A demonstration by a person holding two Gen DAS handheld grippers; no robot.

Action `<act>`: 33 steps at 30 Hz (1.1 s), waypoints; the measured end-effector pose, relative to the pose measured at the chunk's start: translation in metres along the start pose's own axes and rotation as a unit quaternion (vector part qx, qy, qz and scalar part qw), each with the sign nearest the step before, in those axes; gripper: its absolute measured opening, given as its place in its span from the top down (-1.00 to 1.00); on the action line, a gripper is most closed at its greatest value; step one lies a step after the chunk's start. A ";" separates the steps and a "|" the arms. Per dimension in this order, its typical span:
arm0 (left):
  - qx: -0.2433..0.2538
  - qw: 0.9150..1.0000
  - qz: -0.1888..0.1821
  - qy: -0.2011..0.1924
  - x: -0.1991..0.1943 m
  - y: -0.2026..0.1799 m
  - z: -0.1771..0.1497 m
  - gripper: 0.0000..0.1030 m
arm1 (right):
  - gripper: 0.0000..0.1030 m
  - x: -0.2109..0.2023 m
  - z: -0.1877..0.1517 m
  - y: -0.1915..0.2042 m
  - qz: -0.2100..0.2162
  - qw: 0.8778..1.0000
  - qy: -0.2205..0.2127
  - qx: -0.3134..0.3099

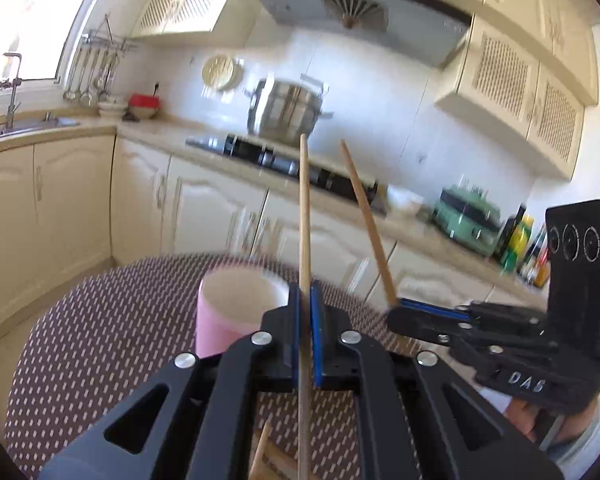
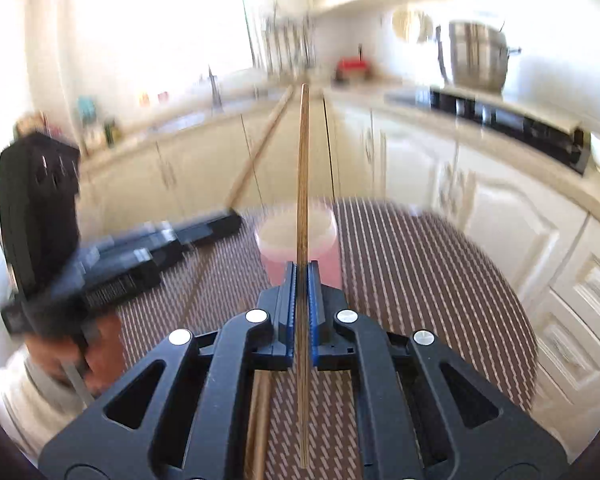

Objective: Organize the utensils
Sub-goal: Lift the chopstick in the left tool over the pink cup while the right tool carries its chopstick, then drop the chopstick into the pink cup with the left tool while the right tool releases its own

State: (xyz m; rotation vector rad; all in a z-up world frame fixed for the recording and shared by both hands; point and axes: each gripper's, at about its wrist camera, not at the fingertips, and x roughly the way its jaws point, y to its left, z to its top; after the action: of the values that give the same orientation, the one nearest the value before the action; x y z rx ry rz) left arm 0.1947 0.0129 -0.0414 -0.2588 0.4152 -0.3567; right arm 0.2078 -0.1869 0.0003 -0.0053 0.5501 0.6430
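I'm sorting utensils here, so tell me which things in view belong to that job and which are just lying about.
Job: left gripper gripping a chopstick; right gripper gripping another chopstick; pink cup.
Lying about: steel pot, green appliance, red bowl.

Pink cup [image 1: 224, 320], white inside. Tan wooden chopsticks [image 1: 305, 216]. Brown mat [image 1: 100, 344] with white dashes. Black grippers [image 1: 306, 322], blue pads [image 1: 318, 336]. Cream cabinets [image 1: 52, 200]. Black hob [image 1: 260, 156]. Steel pot [image 1: 286, 110]. Mint-green appliance [image 1: 466, 218]. Red bowl [image 1: 144, 101].

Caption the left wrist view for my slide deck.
Left gripper and right gripper each clamp a chopstick above the pink cup.
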 end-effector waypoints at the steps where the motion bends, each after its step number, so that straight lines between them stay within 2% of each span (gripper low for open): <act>1: 0.000 1.000 -0.002 -0.018 0.001 -0.001 0.006 0.90 | 0.89 0.001 0.006 -0.001 -0.002 1.000 -0.019 0.002; 4: 0.006 0.998 0.001 -0.059 0.004 -0.004 0.019 0.90 | 0.89 0.003 0.030 0.007 -0.015 0.996 -0.086 0.011; 9: -0.006 0.992 0.012 -0.127 0.011 0.001 0.034 0.90 | 0.89 0.017 0.047 -0.001 -0.023 0.982 -0.181 0.041; 15: 0.005 0.983 0.039 -0.180 0.029 0.003 0.044 0.90 | 0.89 0.029 0.054 -0.004 -0.033 0.967 -0.243 0.070; 18: -0.004 0.978 0.050 -0.202 0.038 0.008 0.048 0.90 | 0.89 0.036 0.053 -0.009 -0.033 0.963 -0.255 0.081; 20: 0.005 0.974 0.064 -0.218 0.041 0.008 0.047 0.90 | 0.89 0.039 0.053 -0.010 -0.032 0.961 -0.260 0.083; 22: 0.008 0.973 0.061 -0.222 0.045 0.008 0.048 0.90 | 0.89 0.042 0.050 -0.012 -0.030 0.961 -0.261 0.085; 26: 0.031 0.963 0.088 -0.252 0.049 0.007 0.045 0.89 | 0.89 0.049 0.041 -0.017 -0.036 0.962 -0.254 0.090; 33: 0.017 0.964 0.109 -0.243 0.058 0.017 0.033 0.88 | 0.89 0.056 0.030 -0.019 -0.045 0.965 -0.245 0.086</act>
State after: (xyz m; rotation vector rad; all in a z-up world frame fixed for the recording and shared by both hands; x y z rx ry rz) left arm 0.2631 0.0113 -0.0371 -0.2539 -0.0477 -0.0752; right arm 0.2696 -0.1651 -0.0044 0.2848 0.1235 0.4827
